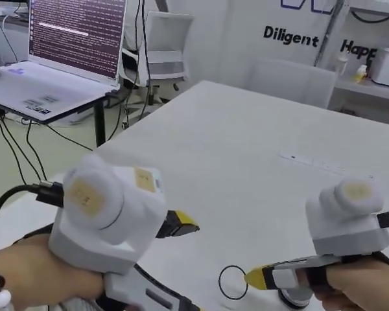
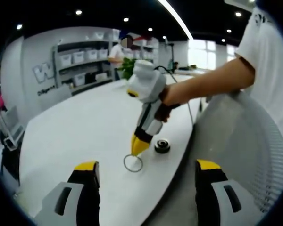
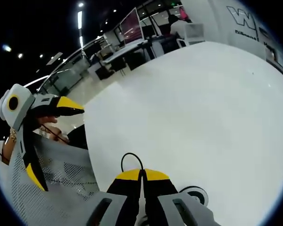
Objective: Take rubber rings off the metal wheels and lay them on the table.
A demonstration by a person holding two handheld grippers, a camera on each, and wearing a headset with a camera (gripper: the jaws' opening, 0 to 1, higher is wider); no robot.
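Fingers [image 3: 127, 177] of the right gripper [image 1: 253, 278] are pressed together on the near rim of the black rubber ring [image 2: 133, 163]. The ring lies flat on the white worktop [image 1: 246, 162], just beside the metal wheel [image 2: 162, 146]. The left gripper [image 2: 147, 167] has its fingers wide apart, empty, at the worktop's edge beside a white mesh chair [image 2: 245, 141].

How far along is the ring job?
Done: one ring is off the wheel. In hand: the right gripper has its fingers shut on that ring, low at the table. Left: letting it go flat. The left gripper is open, holding nothing. More rings on the wheel: cannot tell.
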